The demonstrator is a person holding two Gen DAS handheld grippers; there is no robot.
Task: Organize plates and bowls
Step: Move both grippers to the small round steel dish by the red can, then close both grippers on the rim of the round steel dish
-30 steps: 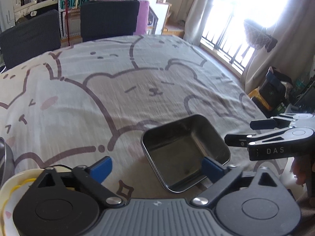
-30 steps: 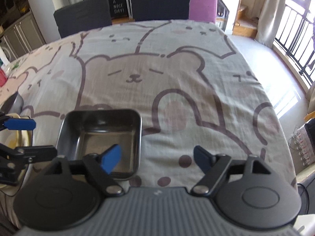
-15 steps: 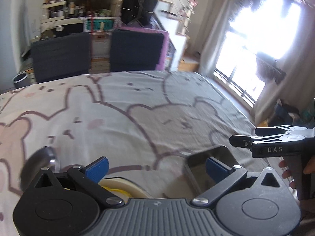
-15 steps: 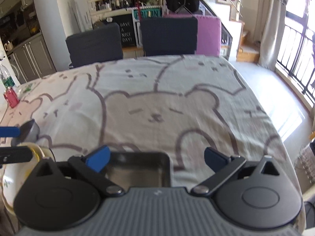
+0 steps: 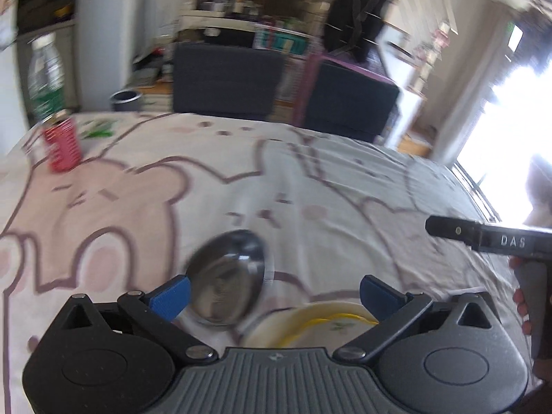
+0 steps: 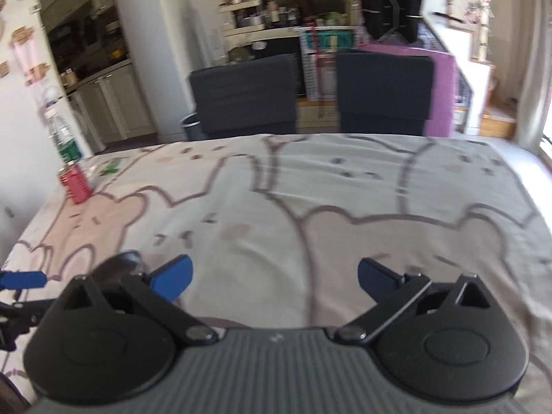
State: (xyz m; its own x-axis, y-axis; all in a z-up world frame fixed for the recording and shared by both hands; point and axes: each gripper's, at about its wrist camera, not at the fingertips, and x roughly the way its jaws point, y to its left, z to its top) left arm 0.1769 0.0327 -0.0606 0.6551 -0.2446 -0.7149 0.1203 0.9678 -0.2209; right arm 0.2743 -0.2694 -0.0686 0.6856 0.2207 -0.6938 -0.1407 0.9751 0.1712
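Two dishes lie just ahead of the left gripper point(image 5: 274, 289): a round steel bowl point(image 5: 227, 277) at about 11 o'clock from its midpoint, its rim partly behind the left pad, and a yellow-rimmed plate point(image 5: 310, 322) at about 5 o'clock, touching or nearly touching the bowl. Both rest on the bear-print tabletop point(image 5: 310, 186). Being round, the bowl has no long axis. Left jaws stand apart, empty. Right gripper point(image 6: 274, 277) has just been opening and is spread wide over bare cloth; the bowl sits at its 9 o'clock, so the left hand is judged nearer.
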